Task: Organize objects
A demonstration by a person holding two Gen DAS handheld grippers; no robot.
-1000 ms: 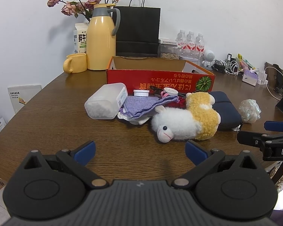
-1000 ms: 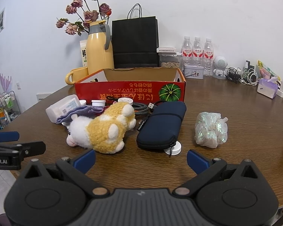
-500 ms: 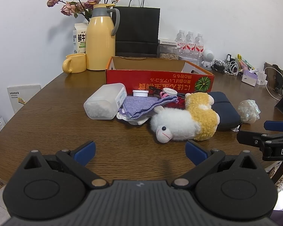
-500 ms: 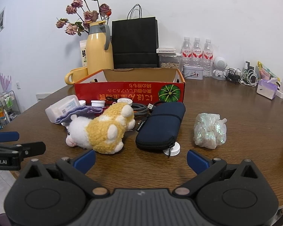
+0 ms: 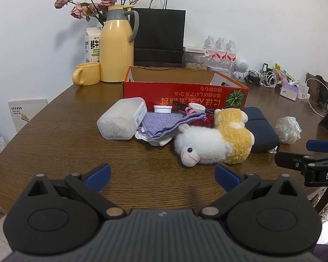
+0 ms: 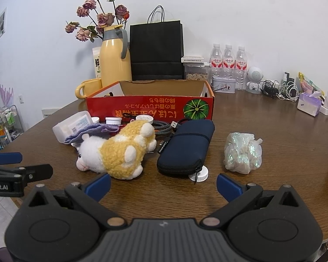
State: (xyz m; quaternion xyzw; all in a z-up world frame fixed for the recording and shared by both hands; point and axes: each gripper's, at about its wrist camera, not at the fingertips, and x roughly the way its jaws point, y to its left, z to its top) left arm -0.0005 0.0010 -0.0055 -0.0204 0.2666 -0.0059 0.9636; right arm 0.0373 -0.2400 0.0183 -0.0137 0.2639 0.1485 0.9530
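We hold the left gripper (image 5: 161, 173) and right gripper (image 6: 163, 184) low at the surface's (image 5: 54, 152) near edge, jaws released and empty, because nothing is chosen yet. From left to right, the plastic container (image 5: 122, 119), plush sheep (image 5: 212, 140), navy pouch (image 6: 187, 147) and crinkled bag (image 6: 242, 152) lie mid-surface, just before the open red box (image 5: 185, 96), probably their destination.

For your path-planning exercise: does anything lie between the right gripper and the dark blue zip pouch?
Nothing visible does. The right gripper, fingers apart, faces the pouch across bare table; only a small white cap touches the pouch's near end.
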